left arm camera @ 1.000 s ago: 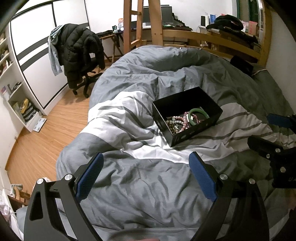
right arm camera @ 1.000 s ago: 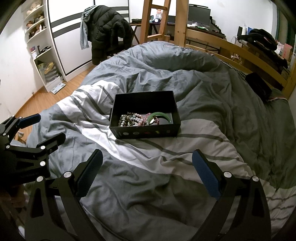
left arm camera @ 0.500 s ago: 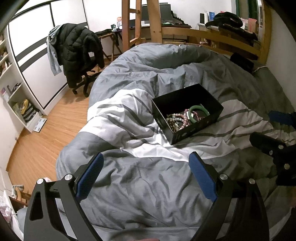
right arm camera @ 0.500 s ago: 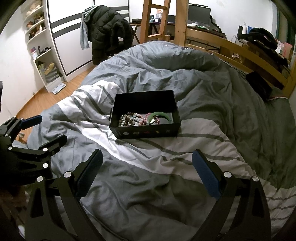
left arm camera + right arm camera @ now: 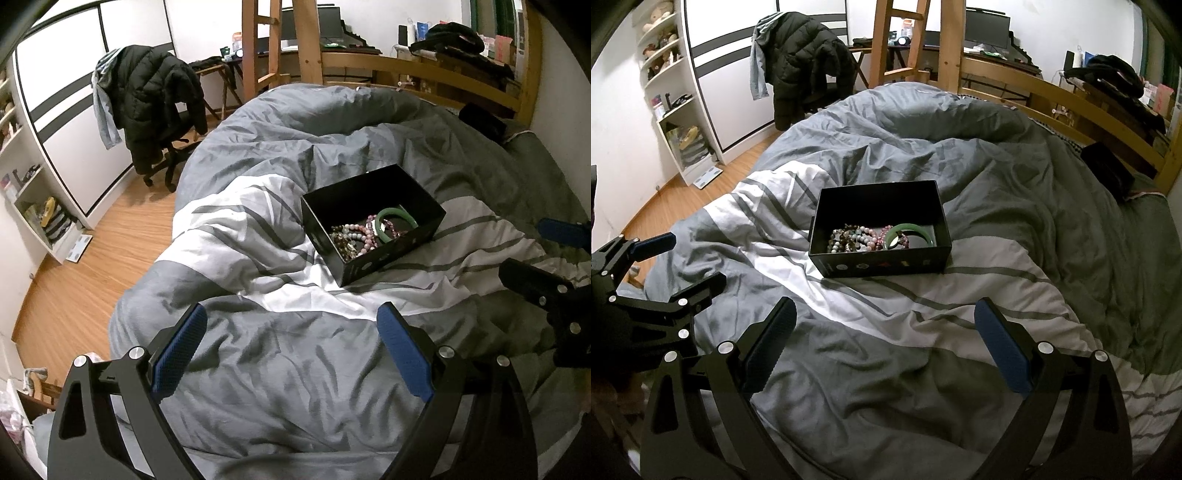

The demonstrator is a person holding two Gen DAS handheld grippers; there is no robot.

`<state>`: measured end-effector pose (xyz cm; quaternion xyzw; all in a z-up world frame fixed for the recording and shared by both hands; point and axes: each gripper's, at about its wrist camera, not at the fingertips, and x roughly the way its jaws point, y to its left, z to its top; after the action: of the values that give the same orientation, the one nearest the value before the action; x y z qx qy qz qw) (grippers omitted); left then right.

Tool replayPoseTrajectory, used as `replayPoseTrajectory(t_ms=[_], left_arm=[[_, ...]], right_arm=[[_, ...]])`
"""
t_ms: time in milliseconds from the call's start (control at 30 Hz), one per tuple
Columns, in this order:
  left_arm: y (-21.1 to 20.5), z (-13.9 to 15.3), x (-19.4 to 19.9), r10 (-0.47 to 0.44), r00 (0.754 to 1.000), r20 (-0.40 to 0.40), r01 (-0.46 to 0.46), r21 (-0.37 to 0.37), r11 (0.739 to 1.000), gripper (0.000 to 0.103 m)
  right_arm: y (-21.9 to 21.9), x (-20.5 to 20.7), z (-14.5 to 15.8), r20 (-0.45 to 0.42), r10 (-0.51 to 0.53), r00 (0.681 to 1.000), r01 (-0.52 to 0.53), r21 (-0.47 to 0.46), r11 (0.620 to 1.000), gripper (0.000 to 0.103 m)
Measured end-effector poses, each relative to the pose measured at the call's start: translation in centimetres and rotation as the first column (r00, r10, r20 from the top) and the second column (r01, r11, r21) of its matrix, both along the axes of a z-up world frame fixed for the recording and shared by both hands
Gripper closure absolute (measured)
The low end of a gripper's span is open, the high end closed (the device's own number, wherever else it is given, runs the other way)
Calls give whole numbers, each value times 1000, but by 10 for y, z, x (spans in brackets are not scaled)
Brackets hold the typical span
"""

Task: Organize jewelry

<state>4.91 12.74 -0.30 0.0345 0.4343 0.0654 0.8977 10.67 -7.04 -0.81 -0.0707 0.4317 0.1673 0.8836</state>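
Both hand-held grippers released, empty; only right wrist view shows black box (image 5: 882, 264) front dots.

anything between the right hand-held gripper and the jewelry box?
Nothing visible. Only bare rumpled duvet lies between the open right hand-held gripper and the black box. The bracelets sit below its near wall.

black box (image 5: 879, 267), green bangle (image 5: 910, 232), grey-striped duvet (image 5: 923, 332)

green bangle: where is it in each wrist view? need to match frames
Left wrist: green bangle right of centre, at the right end of the black box.
Right wrist: bangle near centre, also the box's right end.
Shared landmark: wooden ladder beyond the bed.
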Motion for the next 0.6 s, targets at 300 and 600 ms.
replayPoseTrajectory(t_ms=[300,600], left_arm=[[-4,-2,0,-9,1000,-7,9,0,1000,11],[0,-1,0,-5,1000,-9,5,-14,1000,11]], right_arm=[[0,1,0,-1,0,1000,0,1,1000,7],[0,3,0,-6,3,1000,-3,1,1000,7]])
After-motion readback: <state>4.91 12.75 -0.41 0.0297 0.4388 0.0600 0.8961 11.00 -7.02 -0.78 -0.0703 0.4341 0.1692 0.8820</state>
